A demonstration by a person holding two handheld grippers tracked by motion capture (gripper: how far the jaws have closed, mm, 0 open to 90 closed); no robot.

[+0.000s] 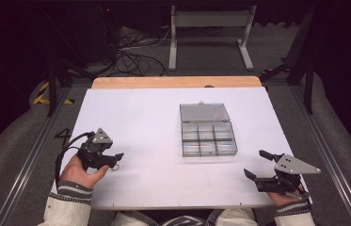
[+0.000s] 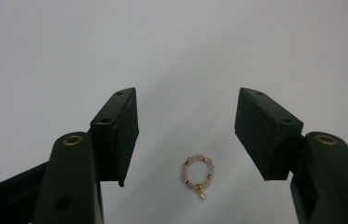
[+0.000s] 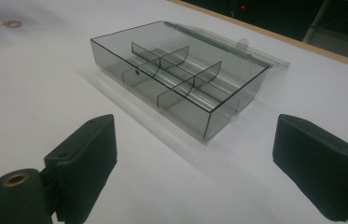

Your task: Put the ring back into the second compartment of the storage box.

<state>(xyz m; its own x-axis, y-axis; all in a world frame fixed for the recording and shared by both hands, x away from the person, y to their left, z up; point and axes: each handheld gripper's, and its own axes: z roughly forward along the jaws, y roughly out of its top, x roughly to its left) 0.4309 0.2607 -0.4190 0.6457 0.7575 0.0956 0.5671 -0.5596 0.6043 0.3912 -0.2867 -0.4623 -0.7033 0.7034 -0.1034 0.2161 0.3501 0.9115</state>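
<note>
Now jaws wide around bead ring (image 2: 198,173).

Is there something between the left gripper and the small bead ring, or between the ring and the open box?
Nothing visible. The bead ring lies on bare table between the open left gripper jaws. The table toward the compartment box looks bare, its lid open.
</note>
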